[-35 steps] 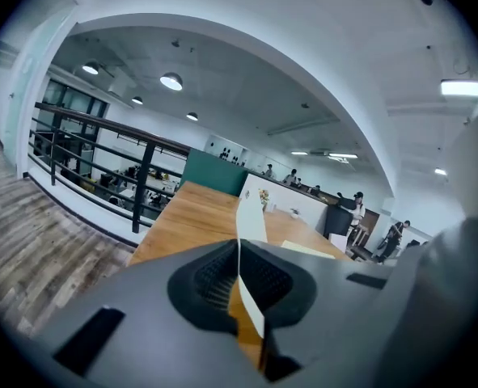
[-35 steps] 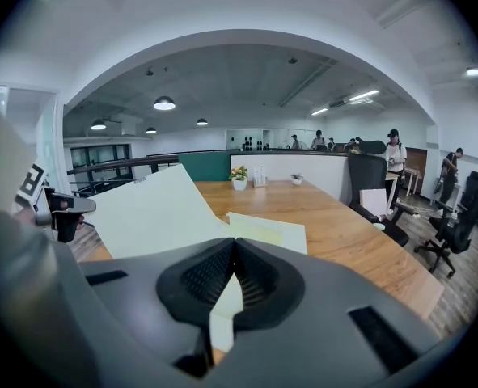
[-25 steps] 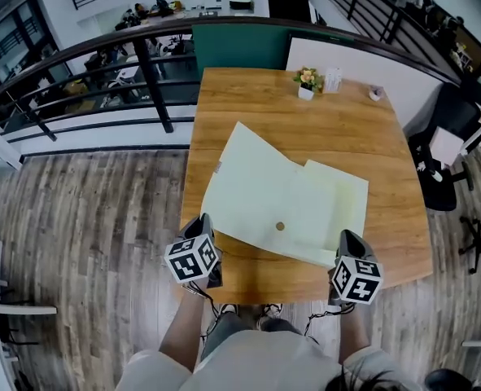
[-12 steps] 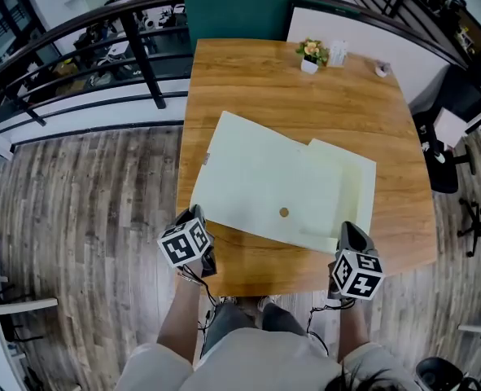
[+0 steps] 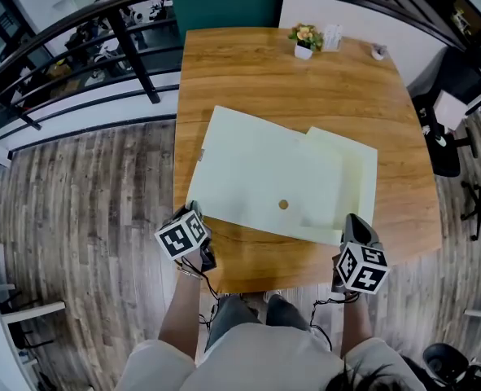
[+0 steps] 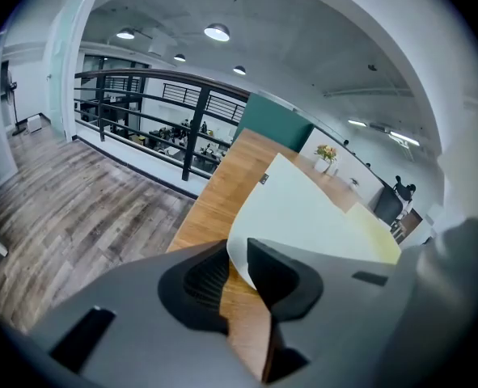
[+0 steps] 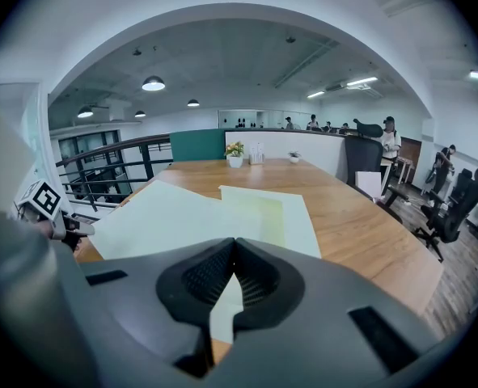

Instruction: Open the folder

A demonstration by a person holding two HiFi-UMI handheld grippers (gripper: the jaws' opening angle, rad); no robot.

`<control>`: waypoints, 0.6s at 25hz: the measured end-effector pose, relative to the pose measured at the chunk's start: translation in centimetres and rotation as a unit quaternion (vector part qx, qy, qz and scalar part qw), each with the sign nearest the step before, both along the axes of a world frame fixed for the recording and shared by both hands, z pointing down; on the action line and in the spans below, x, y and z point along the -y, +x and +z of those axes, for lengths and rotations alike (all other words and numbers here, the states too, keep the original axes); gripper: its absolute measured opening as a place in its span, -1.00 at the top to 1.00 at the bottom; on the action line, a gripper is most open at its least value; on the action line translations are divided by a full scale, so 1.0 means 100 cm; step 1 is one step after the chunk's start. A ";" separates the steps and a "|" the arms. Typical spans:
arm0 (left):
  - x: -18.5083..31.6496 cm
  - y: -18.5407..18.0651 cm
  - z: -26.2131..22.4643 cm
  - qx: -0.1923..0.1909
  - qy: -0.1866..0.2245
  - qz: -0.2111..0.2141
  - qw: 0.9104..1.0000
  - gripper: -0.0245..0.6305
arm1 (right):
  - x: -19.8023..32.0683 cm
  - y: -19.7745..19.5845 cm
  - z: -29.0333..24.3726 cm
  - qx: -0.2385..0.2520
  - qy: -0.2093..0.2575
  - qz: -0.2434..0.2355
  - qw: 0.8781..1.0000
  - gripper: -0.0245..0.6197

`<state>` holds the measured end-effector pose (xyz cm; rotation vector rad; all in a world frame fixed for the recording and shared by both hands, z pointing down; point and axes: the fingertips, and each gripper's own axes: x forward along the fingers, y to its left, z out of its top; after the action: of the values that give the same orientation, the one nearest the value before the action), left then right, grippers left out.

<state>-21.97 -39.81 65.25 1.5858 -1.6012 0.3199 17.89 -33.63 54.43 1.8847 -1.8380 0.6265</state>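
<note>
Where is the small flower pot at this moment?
In the head view, the flower pot stands near the far edge of the table, right of centre, just left of a small white stand.

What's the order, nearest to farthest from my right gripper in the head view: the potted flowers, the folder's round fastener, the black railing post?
From the right gripper:
1. The round fastener, just left of it on the folder.
2. The potted flowers, at the far edge of the table.
3. The black railing post, beyond the far left corner.

Left gripper (image 6: 237, 272) lowered; jaws just opening, folder (image 5: 264, 173) cover corner between them. Raised cover now lies flatter.
</note>
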 end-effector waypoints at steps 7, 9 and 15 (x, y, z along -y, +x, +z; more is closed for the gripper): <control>0.003 -0.004 -0.016 -0.014 0.021 -0.006 1.000 0.61 | 0.002 0.002 -0.005 0.007 0.010 0.004 1.000 0.92; 0.004 -0.004 -0.025 -0.024 0.032 -0.006 0.999 0.58 | 0.002 0.002 -0.009 0.009 0.016 0.005 1.000 0.92; 0.002 0.000 -0.054 -0.034 0.062 0.001 0.997 0.56 | 0.000 0.007 -0.022 0.015 0.032 0.008 0.999 0.92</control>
<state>-21.93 -40.05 59.82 1.6738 -1.5940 0.1679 18.56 -33.65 52.23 1.9436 -1.8839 0.6104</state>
